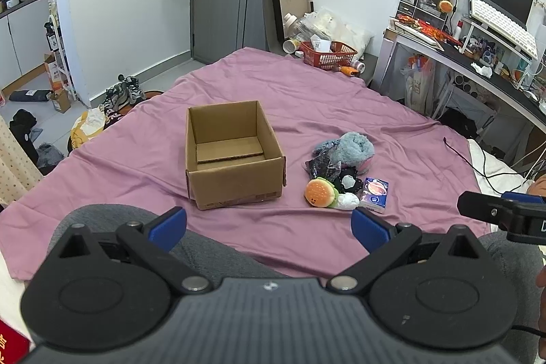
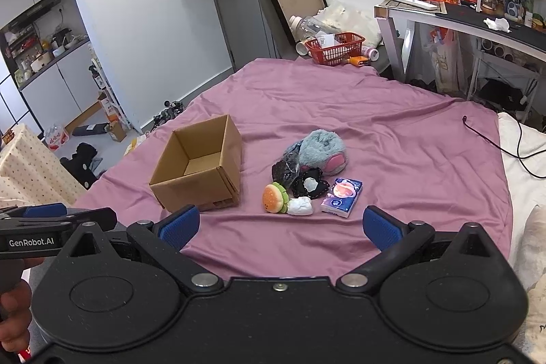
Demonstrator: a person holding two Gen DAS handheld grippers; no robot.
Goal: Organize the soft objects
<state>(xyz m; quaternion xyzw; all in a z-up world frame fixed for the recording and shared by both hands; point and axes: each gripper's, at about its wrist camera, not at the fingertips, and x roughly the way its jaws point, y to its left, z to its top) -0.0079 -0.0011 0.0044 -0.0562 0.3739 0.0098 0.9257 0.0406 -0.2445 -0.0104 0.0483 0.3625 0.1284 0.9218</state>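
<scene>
An empty open cardboard box (image 1: 232, 156) (image 2: 199, 168) stands on the purple sheet. To its right lies a small pile: a blue furry plush (image 1: 351, 147) (image 2: 320, 152), a black plastic bag (image 1: 319, 164) (image 2: 285, 171), a black pouch with a white patch (image 1: 348, 182) (image 2: 309, 185), a burger plush (image 1: 319, 191) (image 2: 273, 197), a white wad (image 1: 348, 201) (image 2: 300, 206) and a tissue pack (image 1: 375, 195) (image 2: 342, 195). My left gripper (image 1: 269, 224) is open, held low and short of the box. My right gripper (image 2: 279, 226) is open too, short of the pile.
The purple sheet (image 1: 307, 111) covers a bed. A red basket (image 1: 327, 54) and bottles sit at its far end. A desk (image 1: 477, 57) with a keyboard stands to the right; a black cable (image 2: 491, 139) crosses the bed's right edge. A person's grey-clad knees (image 1: 112, 220) lie under the left gripper.
</scene>
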